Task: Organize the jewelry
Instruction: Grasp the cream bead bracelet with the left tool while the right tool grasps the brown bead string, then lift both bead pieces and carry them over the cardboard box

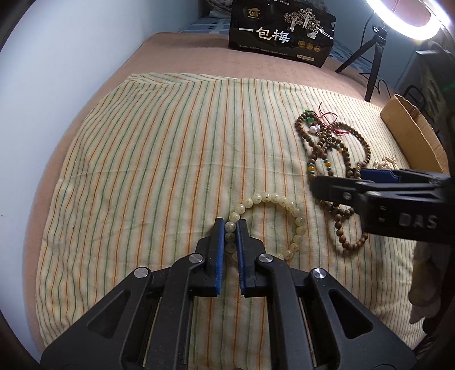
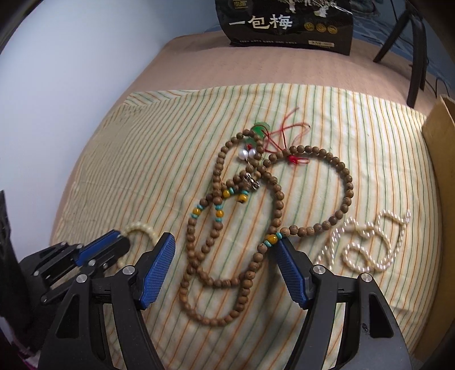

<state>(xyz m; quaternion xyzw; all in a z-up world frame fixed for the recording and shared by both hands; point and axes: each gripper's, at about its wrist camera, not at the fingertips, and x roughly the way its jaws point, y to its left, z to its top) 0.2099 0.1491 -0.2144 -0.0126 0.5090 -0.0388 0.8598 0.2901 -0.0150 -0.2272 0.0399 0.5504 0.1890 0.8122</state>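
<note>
A pale cream bead bracelet (image 1: pixel 267 197) lies on the striped cloth (image 1: pixel 170 142). My left gripper (image 1: pixel 230 227) is shut on its left side, with beads pinched between the blue pads. The same gripper (image 2: pixel 119 239) shows at the lower left of the right wrist view, with the bracelet (image 2: pixel 142 227) at its tip. A long brown wooden bead necklace (image 2: pixel 347 187) with yellow and turquoise beads, a green pendant and red cord sprawls in loops. My right gripper (image 2: pixel 224 240) stands open over its lower loops, and it enters the left wrist view (image 1: pixel 338 178) from the right above the necklace (image 1: pixel 304 133).
A white pearl strand (image 2: pixel 369 250) is coiled right of the necklace, beside a cardboard box (image 2: pixel 440 159). A black printed packet (image 1: pixel 281 34) stands at the back. A tripod (image 1: pixel 372 71) and ring light (image 1: pixel 412 22) stand at the back right. A pale wall runs along the left.
</note>
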